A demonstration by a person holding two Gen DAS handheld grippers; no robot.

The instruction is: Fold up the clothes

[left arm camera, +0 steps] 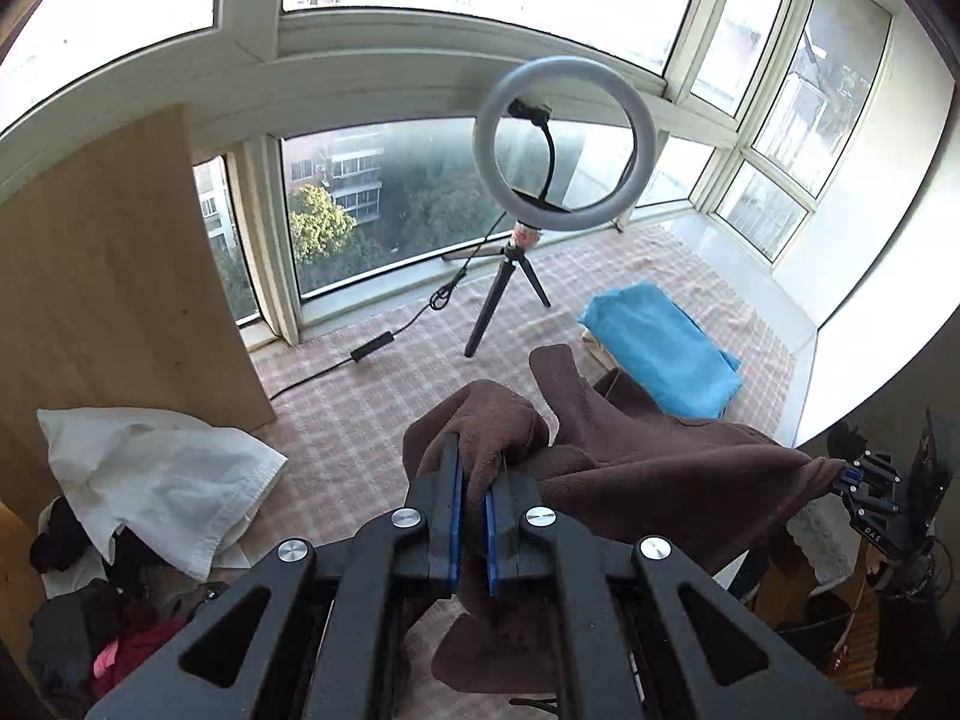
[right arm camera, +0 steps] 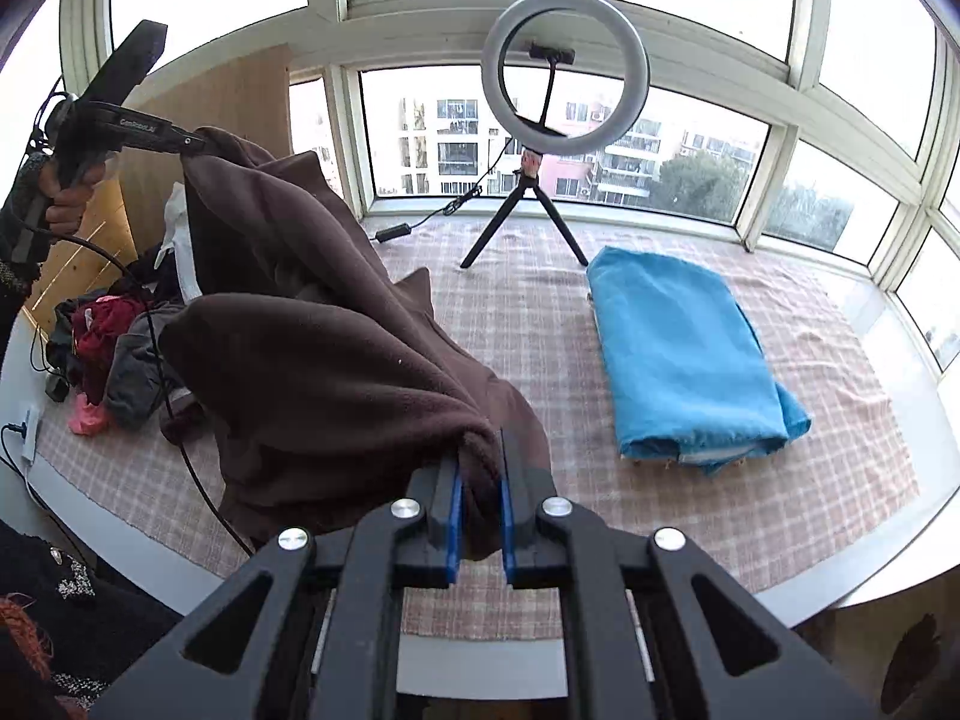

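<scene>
The brown fleece garment swallows the left gripper tips, wrapped right over them, and its hem drops off the left wrist view at six o'clock. It also screens part of the clothes pile at nine o'clock in the right wrist view; pieces there can't be told apart.

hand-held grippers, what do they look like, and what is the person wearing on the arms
Each hand-held gripper is matte black with blue finger pads, angular linkage arms with triangular cut-outs, and round silver bolts. The left hand-held gripper carries white lettering on its side and trails thin black cables; the right hand-held gripper looks the same build. The sleeve is dark knit with pale flecks.
</scene>
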